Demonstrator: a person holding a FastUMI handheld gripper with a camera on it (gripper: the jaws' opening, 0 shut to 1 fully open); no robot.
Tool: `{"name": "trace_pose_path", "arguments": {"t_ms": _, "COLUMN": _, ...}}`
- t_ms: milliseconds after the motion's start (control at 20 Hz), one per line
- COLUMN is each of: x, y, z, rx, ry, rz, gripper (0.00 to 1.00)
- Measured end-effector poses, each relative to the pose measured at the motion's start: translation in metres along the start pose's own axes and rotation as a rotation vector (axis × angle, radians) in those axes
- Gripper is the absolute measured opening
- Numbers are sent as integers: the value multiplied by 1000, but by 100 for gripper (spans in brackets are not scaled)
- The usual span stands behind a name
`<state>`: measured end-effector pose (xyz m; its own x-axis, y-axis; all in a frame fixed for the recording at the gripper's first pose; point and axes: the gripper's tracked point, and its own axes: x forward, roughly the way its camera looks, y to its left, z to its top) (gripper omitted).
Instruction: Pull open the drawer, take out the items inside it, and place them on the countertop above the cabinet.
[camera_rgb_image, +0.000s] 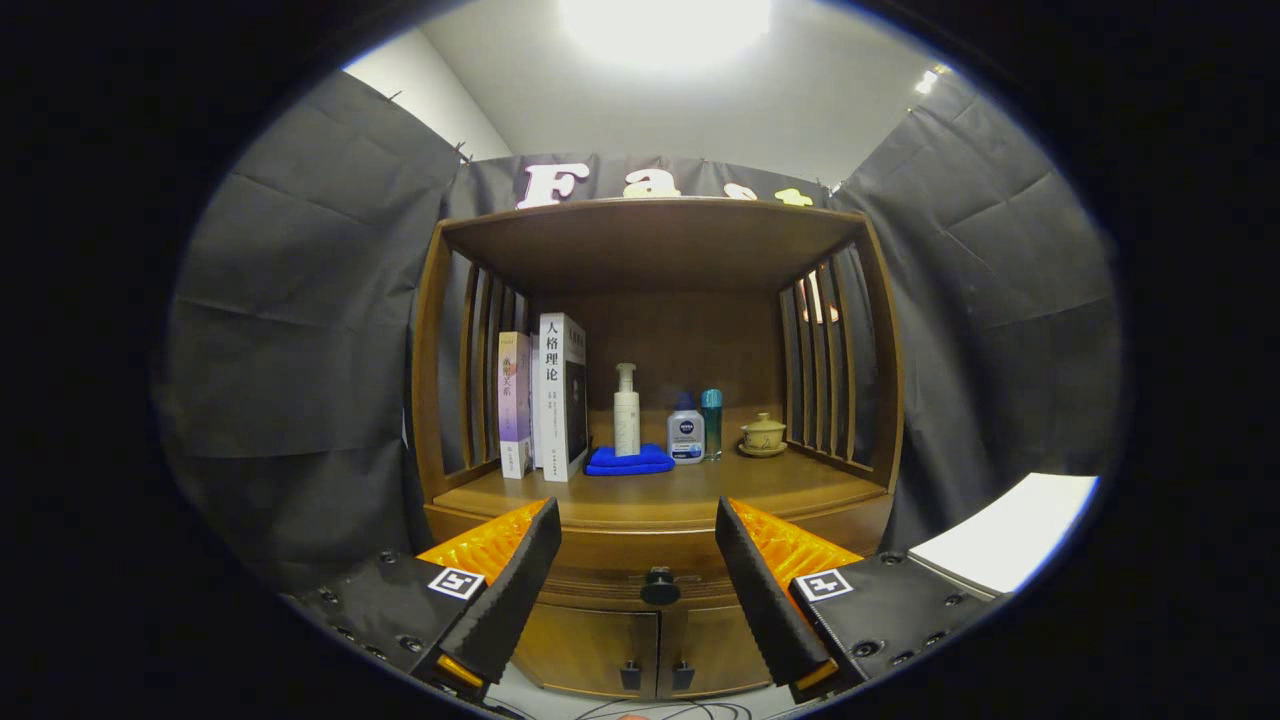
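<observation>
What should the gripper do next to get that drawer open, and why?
Probably ease straight forward until the drawer knob sits between the fingers, then close. The gripper is open, the knob lies just ahead in the gap, untouched, and the drawer under the countertop looks shut.

Your one camera rides the gripper, looking level along its wide-apart jaws. It squarely faces the cabinet, set back, the drawer knob between them.

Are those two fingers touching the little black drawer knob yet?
Apart. Gripper view: the open gripper frames the drawer knob, with cabinet wood showing either side.
</observation>
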<state>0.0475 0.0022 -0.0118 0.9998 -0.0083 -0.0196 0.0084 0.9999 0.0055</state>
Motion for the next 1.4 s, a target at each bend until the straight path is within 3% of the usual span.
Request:
{"name": "trace_pose_path", "arguments": {"t_ms": 650, "x": 75, "y": -21, "z": -77, "rx": 18, "ry": 148, "rz": -46, "gripper": 97}}
{"name": "trace_pose_path", "arguments": {"t_ms": 1150, "x": 94, "y": -16, "z": -142, "rx": 22, "ry": 259, "rz": -27, "gripper": 97}}
{"name": "trace_pose_path", "arguments": {"t_ms": 1400, "x": 98, "y": -14, "z": -154, "rx": 4, "ry": 276, "rz": -11, "gripper": 79}}
